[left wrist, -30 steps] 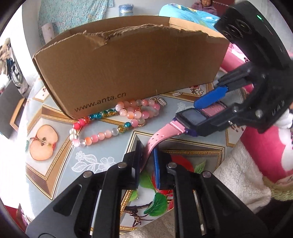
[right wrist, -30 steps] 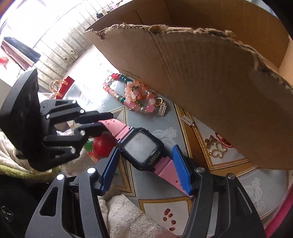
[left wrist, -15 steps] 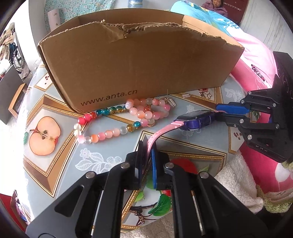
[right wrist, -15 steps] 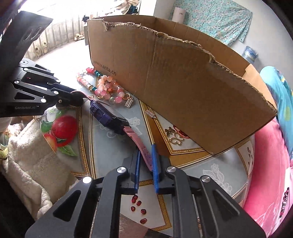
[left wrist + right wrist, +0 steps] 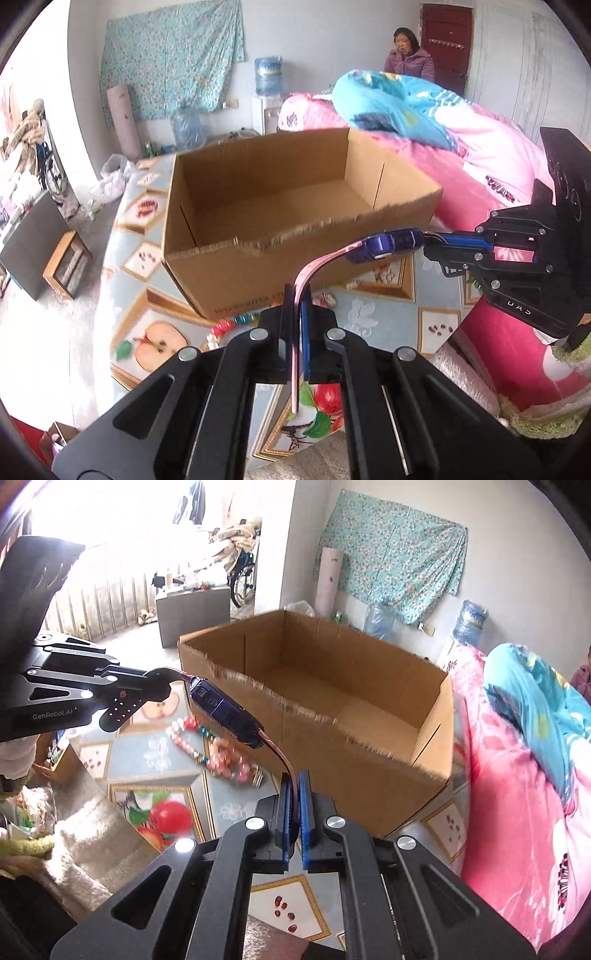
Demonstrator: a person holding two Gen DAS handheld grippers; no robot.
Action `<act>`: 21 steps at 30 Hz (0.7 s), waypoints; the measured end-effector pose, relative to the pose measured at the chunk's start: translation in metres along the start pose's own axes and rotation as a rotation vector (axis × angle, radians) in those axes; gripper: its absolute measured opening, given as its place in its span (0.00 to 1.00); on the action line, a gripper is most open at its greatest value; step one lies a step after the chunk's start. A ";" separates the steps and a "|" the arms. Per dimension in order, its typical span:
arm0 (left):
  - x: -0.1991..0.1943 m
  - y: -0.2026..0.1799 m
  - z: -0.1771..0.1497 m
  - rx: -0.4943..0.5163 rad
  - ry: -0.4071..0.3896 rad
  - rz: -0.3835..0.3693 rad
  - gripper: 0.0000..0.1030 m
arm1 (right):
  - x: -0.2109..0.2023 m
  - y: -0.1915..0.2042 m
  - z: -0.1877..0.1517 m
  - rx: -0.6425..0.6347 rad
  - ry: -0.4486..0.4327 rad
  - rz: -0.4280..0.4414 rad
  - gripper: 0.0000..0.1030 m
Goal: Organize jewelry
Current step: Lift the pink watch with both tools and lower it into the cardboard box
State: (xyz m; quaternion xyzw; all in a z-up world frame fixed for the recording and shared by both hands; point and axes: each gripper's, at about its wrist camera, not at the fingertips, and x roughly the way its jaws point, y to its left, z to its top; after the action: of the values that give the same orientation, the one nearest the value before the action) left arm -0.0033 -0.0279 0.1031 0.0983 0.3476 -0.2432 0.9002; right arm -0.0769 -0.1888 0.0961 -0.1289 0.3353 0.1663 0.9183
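The left gripper point(image 5: 295, 317) partly hides the blurred bead bracelets point(image 5: 236, 325) on the table point(image 5: 384, 314). Both it and the right gripper point(image 5: 294, 794) are clamped on the watch point(image 5: 384, 245) straps, holding it before the cardboard box point(image 5: 280, 199).

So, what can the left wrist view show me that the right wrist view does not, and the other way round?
Only the left wrist view shows a seated person by the dark red door, and the apple picture on the tablecloth. Only the right wrist view shows the wheelchair near the bright window. Both show the empty cardboard box, the bead bracelets in front of it, and the pink watch lifted between the left gripper and the right gripper, each shut on one strap.
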 end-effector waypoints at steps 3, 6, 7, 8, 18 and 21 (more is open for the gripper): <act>-0.010 0.008 0.038 0.032 -0.058 0.013 0.03 | -0.002 -0.014 0.045 0.021 -0.034 0.014 0.04; 0.002 0.023 0.077 0.033 -0.061 0.013 0.03 | 0.028 -0.038 0.084 0.035 0.020 0.033 0.04; 0.012 0.028 0.090 0.028 -0.047 0.010 0.03 | 0.043 -0.047 0.096 0.051 0.059 0.054 0.04; 0.021 0.037 0.100 0.015 -0.022 0.004 0.03 | 0.058 -0.056 0.106 0.067 0.104 0.074 0.04; 0.178 0.087 0.126 -0.062 0.374 -0.014 0.02 | 0.231 -0.100 0.138 0.143 0.556 0.144 0.04; 0.204 0.100 0.125 -0.082 0.439 -0.001 0.05 | 0.258 -0.101 0.141 0.141 0.622 0.118 0.04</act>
State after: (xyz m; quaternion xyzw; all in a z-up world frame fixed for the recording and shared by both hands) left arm 0.2505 -0.0609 0.0588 0.1121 0.5447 -0.2020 0.8062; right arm 0.2295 -0.1752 0.0432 -0.0900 0.6175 0.1482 0.7672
